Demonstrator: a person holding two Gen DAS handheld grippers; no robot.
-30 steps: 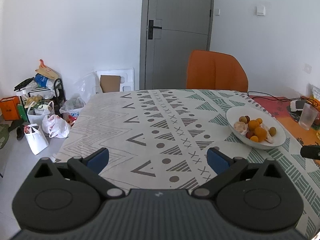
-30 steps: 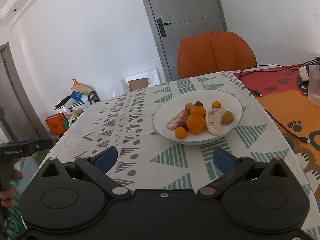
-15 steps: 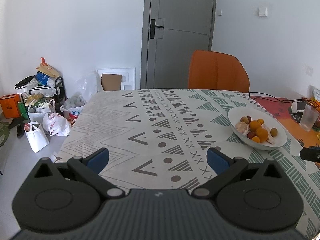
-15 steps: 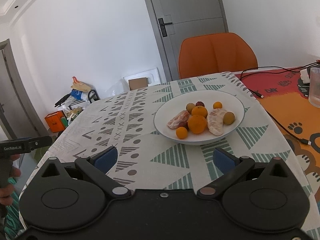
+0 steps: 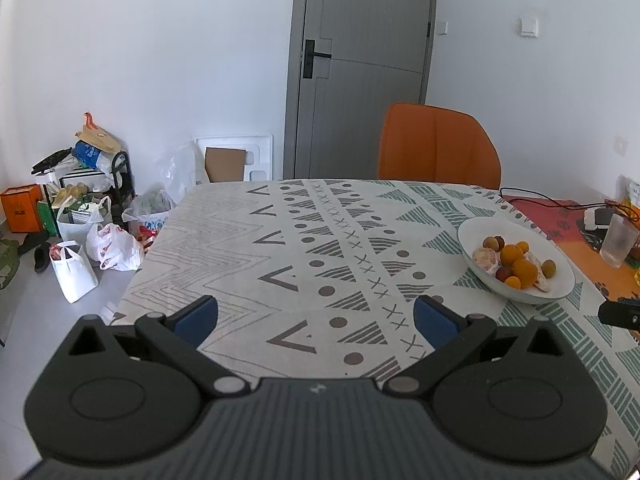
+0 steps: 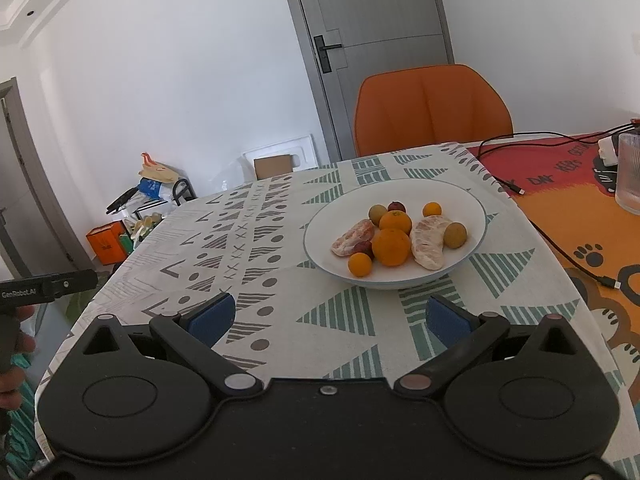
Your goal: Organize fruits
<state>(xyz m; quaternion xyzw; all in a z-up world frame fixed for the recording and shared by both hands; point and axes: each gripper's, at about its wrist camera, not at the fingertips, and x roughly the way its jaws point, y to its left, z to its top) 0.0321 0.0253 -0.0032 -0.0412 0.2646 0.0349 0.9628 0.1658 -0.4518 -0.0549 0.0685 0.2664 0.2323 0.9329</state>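
A white bowl point(image 6: 460, 204) point(image 5: 472, 232) holds several fruits: a large orange point(image 6: 391, 247), a smaller orange point(image 6: 395, 221), two peeled citrus pieces point(image 6: 430, 240), greenish-yellow round fruits point(image 6: 455, 235) and dark red ones point(image 6: 396, 206). It stands on the patterned tablecloth point(image 6: 280, 248). My right gripper point(image 6: 327, 318) is open and empty, near the table's front edge, short of the bowl. My left gripper point(image 5: 315, 318) is open and empty over the cloth, with the bowl far to its right. The left gripper's tip point(image 6: 60, 282) shows at the left edge of the right wrist view.
An orange chair point(image 6: 432, 108) stands behind the table before a grey door point(image 5: 360, 68). A ribbed glass point(image 6: 630, 172), a white charger and black cables point(image 6: 560, 240) lie on the orange-red mat at right. Bags and boxes point(image 5: 80, 232) clutter the floor at left.
Both grippers have drawn back and risen slightly, so the bowl looks a little smaller and farther away. Both stay open; the fruits have not moved.
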